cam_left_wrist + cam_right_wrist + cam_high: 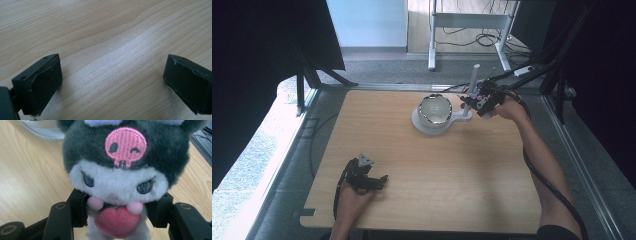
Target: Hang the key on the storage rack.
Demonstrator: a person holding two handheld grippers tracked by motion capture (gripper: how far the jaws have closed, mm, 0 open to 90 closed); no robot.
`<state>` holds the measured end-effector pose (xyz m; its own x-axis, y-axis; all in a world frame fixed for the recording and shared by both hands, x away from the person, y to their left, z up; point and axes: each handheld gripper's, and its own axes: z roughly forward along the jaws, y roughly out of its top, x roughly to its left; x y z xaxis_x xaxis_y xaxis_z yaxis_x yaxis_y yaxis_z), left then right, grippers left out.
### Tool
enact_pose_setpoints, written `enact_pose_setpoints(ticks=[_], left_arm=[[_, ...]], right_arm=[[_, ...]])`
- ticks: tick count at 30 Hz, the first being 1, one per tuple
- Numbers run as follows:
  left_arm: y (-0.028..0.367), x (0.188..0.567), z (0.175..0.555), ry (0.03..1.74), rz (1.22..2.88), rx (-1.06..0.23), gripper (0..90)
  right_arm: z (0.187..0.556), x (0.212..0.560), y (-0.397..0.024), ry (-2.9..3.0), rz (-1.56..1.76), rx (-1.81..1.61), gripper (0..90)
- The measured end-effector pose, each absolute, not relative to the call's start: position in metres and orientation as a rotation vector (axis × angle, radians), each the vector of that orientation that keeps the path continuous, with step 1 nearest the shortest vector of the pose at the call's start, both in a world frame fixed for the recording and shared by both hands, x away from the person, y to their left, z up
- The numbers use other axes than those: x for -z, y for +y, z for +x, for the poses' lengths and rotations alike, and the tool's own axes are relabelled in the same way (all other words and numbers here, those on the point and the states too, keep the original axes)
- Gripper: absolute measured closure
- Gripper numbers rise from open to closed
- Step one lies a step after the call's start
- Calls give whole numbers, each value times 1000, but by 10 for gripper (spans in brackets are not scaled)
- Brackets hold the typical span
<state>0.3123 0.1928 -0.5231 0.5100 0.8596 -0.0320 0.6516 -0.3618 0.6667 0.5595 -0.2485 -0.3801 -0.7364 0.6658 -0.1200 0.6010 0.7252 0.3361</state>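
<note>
Right gripper (115, 217) pinched a plush doll (117, 170) by the body, jaws pressed against both sides below its white face; dark hood with pink skull patch, red heart at the chest. In the high view it sat at the wooden table's (437, 165) far right, beside the metal bowl (435, 109) on a white stand (460, 117). Left gripper (112, 82) rested near the front left edge, jaws spread, nothing between them.
</note>
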Motion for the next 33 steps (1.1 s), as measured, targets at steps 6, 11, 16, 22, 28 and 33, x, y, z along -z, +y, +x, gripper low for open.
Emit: enact_pose_setpoints(ticks=[6,11,16,22,28,33], left_arm=[[193,523,312,1229,2128,-431,21],[193,523,312,1229,2128,-431,21],[193,523,312,1229,2128,-431,21],[193,523,312,1229,2128,-430,21],[193,523,312,1229,2129,-431,21],[193,523,312,1229,2129,-431,21]], right_arm=[[562,390,-247,2675,998,-428,426],[564,398,-244,2663,993,-433,403],[564,410,-240,2655,966,-432,288],[561,414,-239,2610,964,-435,135],[553,408,-243,2585,951,-442,105],[546,404,-247,2586,946,-442,104]])
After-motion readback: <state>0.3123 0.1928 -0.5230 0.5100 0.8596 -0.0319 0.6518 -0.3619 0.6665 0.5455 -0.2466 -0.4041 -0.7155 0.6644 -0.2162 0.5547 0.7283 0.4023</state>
